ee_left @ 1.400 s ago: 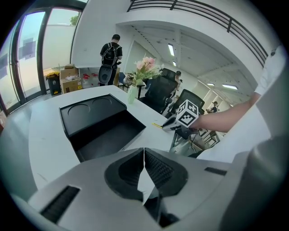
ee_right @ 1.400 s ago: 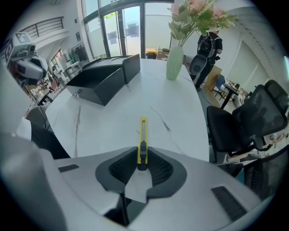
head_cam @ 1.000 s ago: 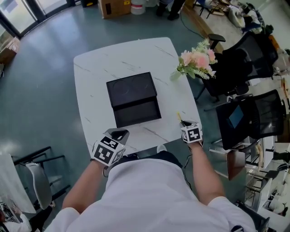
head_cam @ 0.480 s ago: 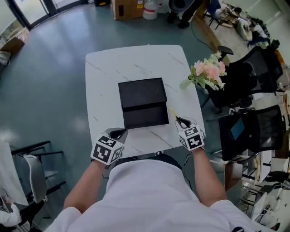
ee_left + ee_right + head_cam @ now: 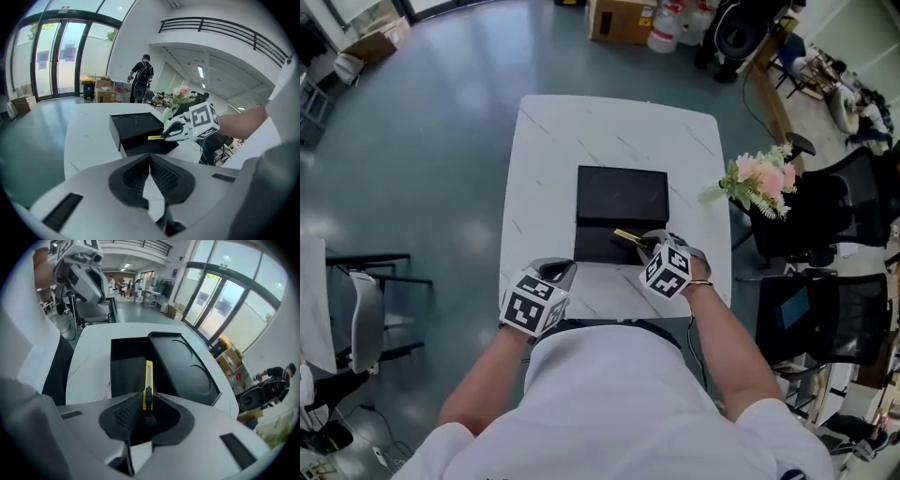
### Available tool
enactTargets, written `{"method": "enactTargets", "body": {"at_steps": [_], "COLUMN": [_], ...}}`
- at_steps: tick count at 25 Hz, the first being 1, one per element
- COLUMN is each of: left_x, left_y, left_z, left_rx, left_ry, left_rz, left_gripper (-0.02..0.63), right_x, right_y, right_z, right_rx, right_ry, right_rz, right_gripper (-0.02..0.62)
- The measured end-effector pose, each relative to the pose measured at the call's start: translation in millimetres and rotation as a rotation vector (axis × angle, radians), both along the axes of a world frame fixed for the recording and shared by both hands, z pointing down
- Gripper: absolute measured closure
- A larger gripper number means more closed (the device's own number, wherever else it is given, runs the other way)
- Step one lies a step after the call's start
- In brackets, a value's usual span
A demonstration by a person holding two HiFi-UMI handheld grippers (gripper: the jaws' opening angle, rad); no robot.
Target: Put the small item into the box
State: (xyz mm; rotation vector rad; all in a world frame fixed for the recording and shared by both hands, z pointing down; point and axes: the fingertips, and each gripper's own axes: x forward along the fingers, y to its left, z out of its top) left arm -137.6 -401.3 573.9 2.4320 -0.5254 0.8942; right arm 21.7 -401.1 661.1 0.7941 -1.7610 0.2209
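Note:
A black box (image 5: 622, 193) lies open on the white marble table (image 5: 546, 169), its lid flat at the far side and its tray (image 5: 598, 244) nearer me. My right gripper (image 5: 643, 246) is shut on a slim yellow utility knife (image 5: 626, 236), whose tip pokes out over the tray's right part. In the right gripper view the knife (image 5: 148, 377) points straight ahead above the tray (image 5: 125, 367), beside the lid (image 5: 183, 367). My left gripper (image 5: 555, 273) hovers at the table's near edge, shut with nothing between its jaws (image 5: 151, 165). The left gripper view also shows the knife (image 5: 155, 138).
A bunch of pink flowers (image 5: 761, 180) stands off the table's right edge, with black office chairs (image 5: 830, 202) behind it. Another chair (image 5: 364, 319) is at the left. A cardboard box (image 5: 623, 17) and bottles sit on the floor beyond the table. A person (image 5: 142, 82) stands far off.
My right gripper has carried the yellow knife leftward from the table's right edge to above the box's tray. The left gripper has stayed near the front edge.

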Motion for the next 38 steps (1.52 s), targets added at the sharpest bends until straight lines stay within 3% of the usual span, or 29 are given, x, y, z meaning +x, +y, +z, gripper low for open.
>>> {"method": "enactTargets", "body": {"at_steps": [7,12,19,24,26,32,38], "left_x": [-25.8,-43.8,-59.9,-46.4,-39.8,-17.3,5.2], "left_y": [-0.4,10.0,2.7,3.5,6.5,18.5,29.2], "left_z": [-3.9,-1.7,2.3,-1.1,0.1,4.2,-17.4], "left_rx": [0.011,0.0,-0.008,0.007,0.01,0.012,0.053], "left_ry": [-0.004,-0.005,-0.018,-0.019,-0.021,-0.017,0.017], "left_rz": [-0.118,-0.15,-0.114,0.004,0.057,0.171,0.187], "left_gripper": [0.589,0.589,0.589,0.589,0.589,0.589,0.589], "right_x": [-20.5,-23.6,-27.9,-27.6,-34.0,-31.3,-14.9], "right_y": [-15.9,-22.2,-26.6,-26.0,-24.3,-6.9,41.3], "right_z": [42.8,60.2,56.6,33.7,13.4,-60.6,-104.3], "right_rx": [-0.099,-0.129,-0.119,-0.044,0.015,0.219,0.263], "right_ry": [0.07,0.121,0.126,0.091,0.008,-0.378,-0.637], "right_rz": [-0.151,-0.194,-0.13,-0.025,0.046,0.403,0.604], "right_gripper": [0.517,0.515,0.491,0.491,0.492,0.514,0.532]}}
